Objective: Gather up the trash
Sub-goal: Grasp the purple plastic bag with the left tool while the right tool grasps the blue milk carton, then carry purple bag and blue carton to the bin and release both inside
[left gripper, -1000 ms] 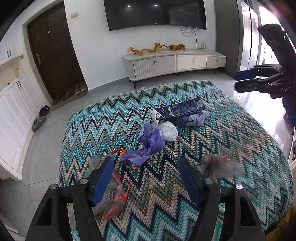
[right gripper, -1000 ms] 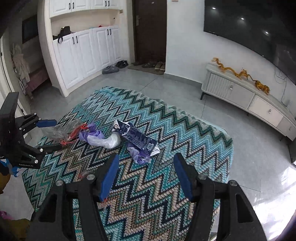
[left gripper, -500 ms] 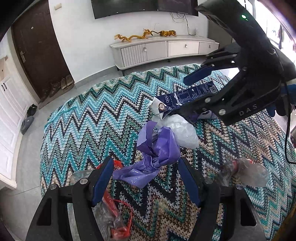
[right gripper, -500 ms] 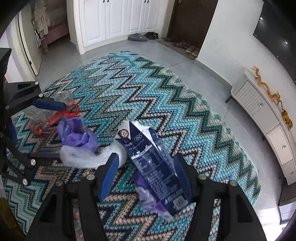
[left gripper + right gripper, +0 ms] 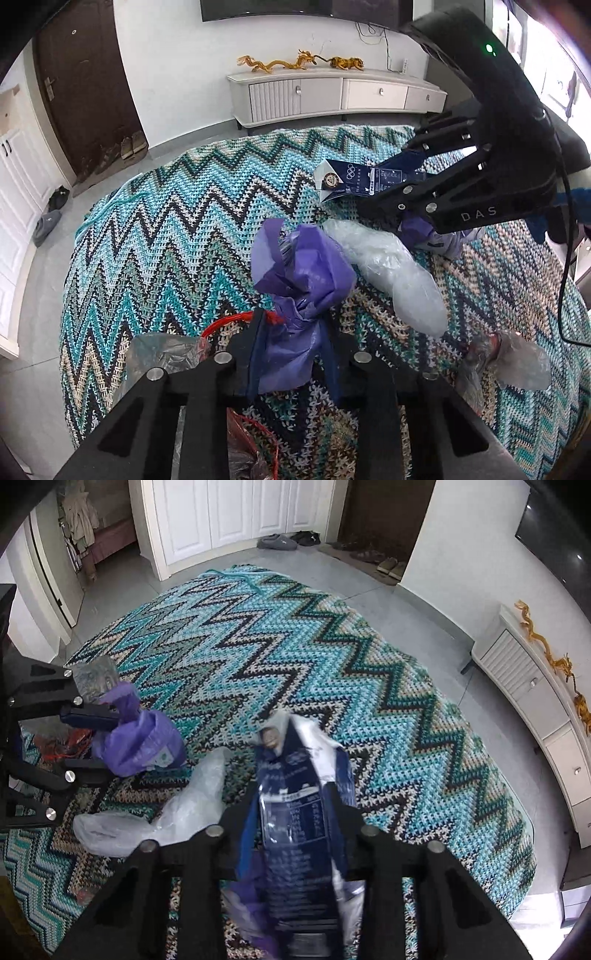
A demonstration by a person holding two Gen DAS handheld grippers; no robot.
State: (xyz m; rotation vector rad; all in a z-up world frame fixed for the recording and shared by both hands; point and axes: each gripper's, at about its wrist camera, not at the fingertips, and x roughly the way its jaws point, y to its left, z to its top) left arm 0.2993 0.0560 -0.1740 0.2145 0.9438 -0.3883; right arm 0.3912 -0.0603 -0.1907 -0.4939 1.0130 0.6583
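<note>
Purple bag (image 5: pixel 301 295) btwn closing left tool (image 5: pixel 293 354) pads

Open zigzag blanket (image 5: pixel 332 657) beyond the trash; clear bag (image 5: pixel 391 273) wedged between both tools' loads.

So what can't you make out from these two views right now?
- Left view: the purple bag, low end behind the left gripper.
- Right view: the blue carton, bottom cut off by the frame edge and the right gripper; its print is blurred.
- Left view: the clear wrapper, contents unclear.
</note>
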